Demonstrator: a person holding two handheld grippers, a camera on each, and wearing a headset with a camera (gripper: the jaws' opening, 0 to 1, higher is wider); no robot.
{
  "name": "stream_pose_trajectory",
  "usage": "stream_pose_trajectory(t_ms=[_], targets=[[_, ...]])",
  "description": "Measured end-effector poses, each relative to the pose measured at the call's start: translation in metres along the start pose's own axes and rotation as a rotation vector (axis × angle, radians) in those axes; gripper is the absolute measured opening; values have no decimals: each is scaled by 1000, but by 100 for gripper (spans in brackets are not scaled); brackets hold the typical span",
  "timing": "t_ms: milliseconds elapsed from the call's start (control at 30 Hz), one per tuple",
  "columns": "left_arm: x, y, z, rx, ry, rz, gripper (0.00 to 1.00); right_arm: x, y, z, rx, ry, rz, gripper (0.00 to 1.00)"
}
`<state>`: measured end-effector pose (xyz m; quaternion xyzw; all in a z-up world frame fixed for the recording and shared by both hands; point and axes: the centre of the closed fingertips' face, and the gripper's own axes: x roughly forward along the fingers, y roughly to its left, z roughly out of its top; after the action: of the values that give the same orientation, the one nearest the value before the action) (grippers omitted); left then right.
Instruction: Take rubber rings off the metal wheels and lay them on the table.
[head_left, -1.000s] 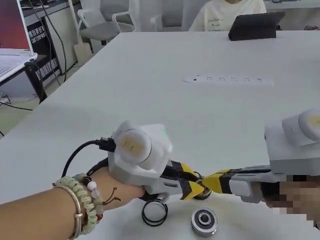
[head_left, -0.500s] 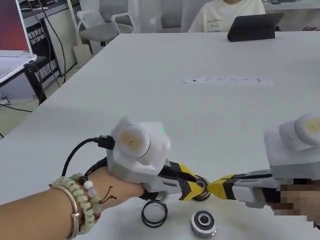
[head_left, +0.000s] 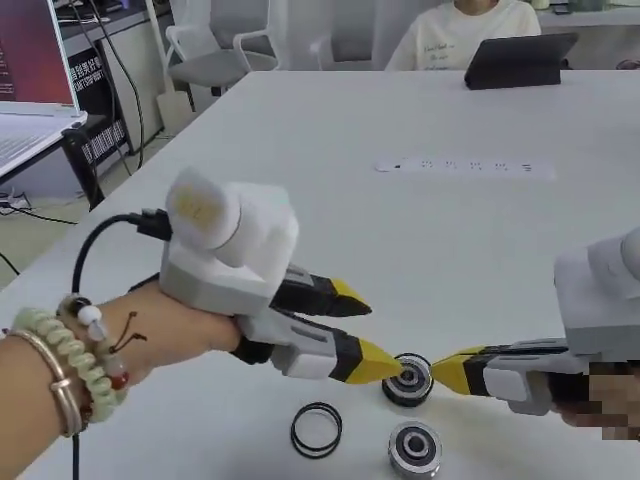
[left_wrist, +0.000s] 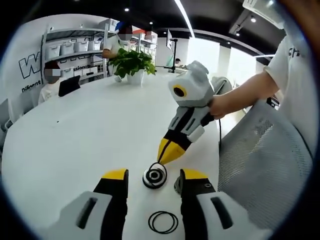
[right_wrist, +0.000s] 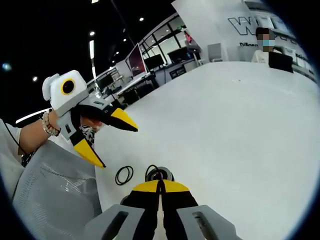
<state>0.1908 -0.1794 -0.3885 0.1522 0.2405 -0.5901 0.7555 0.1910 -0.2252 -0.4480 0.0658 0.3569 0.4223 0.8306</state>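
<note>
Fingers spread wide on the left gripper (head_left: 382, 338); the right gripper (head_left: 441, 369) has its pressed together against one of two metal wheels (head_left: 410, 380) (head_left: 414, 446), near two overlapped rubber rings (head_left: 316, 430) on the tabletop (head_left: 400, 230).

White and grey on the left claw (head_left: 378, 338), then black, then yellow tips. Same colours on the right claw (head_left: 440, 367). Between the claws, a silver and black wheel (head_left: 409, 381). Near the left claw, black rubber rings (head_left: 316, 429) on a white bench (head_left: 450, 230).
</note>
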Motion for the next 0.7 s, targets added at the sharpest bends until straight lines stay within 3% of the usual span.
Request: stream_pose_trajectory(t_ms=[200, 300, 533, 700], targets=[[-33, 0, 15, 42, -36, 43, 48, -5, 3, 6, -2, -14, 2, 0], [-52, 0, 18, 66, -48, 77, 53, -9, 7, 10, -4, -22, 6, 0], [-95, -1, 9, 68, -60, 157, 58, -14, 21, 22, -17, -44, 26, 0], [-117, -8, -7, 51, -52, 193, 63, -15, 36, 32, -40, -51, 48, 0]])
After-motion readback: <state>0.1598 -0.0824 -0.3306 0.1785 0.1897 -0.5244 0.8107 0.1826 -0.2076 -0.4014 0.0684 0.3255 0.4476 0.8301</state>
